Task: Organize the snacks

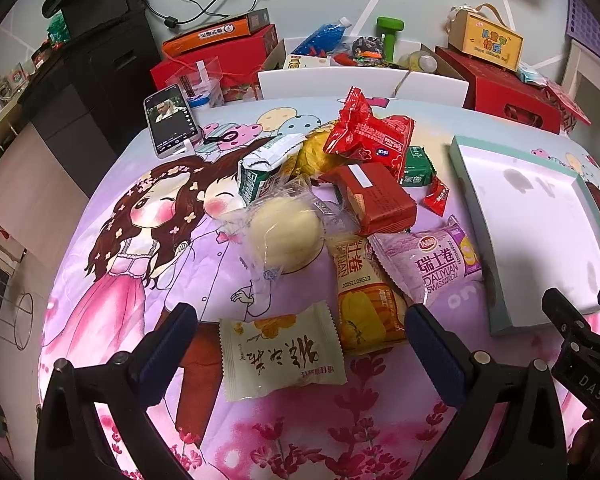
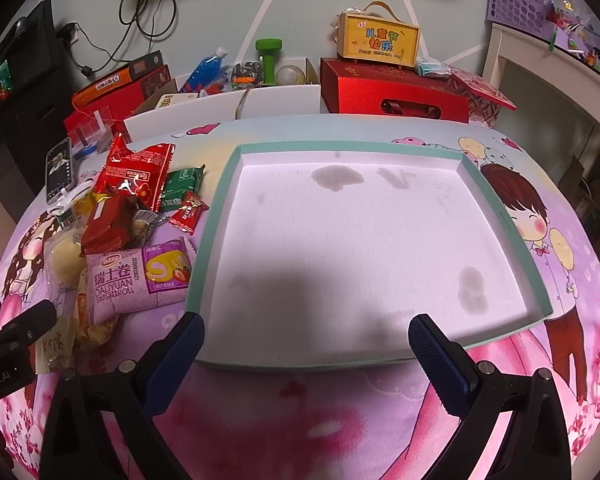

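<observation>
Left gripper [image 1: 300, 332] spread wide, nothing held, hovering over a cream packet [image 1: 282, 354] at the near edge of the snack pile; orange-yellow packet [image 1: 366, 300] just beside it, overlapped by a purple swiss-roll packet [image 1: 428, 266] that reaches almost to the tray's left rim. Farther back, heaped and touching: a pale round bun in clear wrap [image 1: 286, 236], a red boxy packet [image 1: 374, 198], a large red bag [image 1: 366, 134] on top, green packets [image 1: 418, 166], a small red sachet [image 1: 436, 196]. Open cartoon-printed cloth [image 1: 140, 280] to the left of the pile, bare up to the phone [image 1: 170, 120] near the far-left edge.

Right gripper [image 2: 306, 340] also wide apart and gripping nothing, poised above the near rim of the shallow teal-edged tray [image 2: 214, 216]; tray floor bare but for a few dark stains; free cloth in front of the near rim and along the right side. Beyond the table's far edge, a crowded row of red boxes [image 2: 392, 90] and a yellow gift box [image 2: 378, 42].
</observation>
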`<state>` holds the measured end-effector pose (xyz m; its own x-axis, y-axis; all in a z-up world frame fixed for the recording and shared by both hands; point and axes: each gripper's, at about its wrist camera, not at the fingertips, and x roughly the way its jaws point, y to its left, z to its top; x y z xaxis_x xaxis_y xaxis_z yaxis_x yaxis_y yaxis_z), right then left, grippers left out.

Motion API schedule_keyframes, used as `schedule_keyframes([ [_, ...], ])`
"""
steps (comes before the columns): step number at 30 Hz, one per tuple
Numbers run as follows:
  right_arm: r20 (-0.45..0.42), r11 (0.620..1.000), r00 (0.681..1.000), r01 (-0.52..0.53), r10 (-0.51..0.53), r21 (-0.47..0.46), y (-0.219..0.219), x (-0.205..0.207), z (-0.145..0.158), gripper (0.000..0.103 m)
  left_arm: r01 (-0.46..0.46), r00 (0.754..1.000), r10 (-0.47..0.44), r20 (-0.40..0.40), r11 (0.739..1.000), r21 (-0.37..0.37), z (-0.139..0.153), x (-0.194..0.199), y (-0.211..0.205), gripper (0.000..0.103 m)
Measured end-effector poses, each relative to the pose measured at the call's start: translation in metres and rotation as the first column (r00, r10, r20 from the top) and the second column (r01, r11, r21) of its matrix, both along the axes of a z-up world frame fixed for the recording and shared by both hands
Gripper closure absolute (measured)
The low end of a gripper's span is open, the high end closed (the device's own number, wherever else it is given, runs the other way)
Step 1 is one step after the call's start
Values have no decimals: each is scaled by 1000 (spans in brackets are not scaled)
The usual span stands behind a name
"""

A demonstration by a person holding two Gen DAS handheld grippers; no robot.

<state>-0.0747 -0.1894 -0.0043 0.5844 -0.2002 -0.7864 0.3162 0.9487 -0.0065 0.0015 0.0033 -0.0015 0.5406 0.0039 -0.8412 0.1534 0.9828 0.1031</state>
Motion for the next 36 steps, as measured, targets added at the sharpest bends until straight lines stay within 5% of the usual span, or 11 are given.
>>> schedule_keyframes([
  [36, -1, 1000, 1000, 2, -2, -2, 0, 0, 0, 0, -1, 1000, 1, -1, 1000, 6, 1, 0, -2, 0],
])
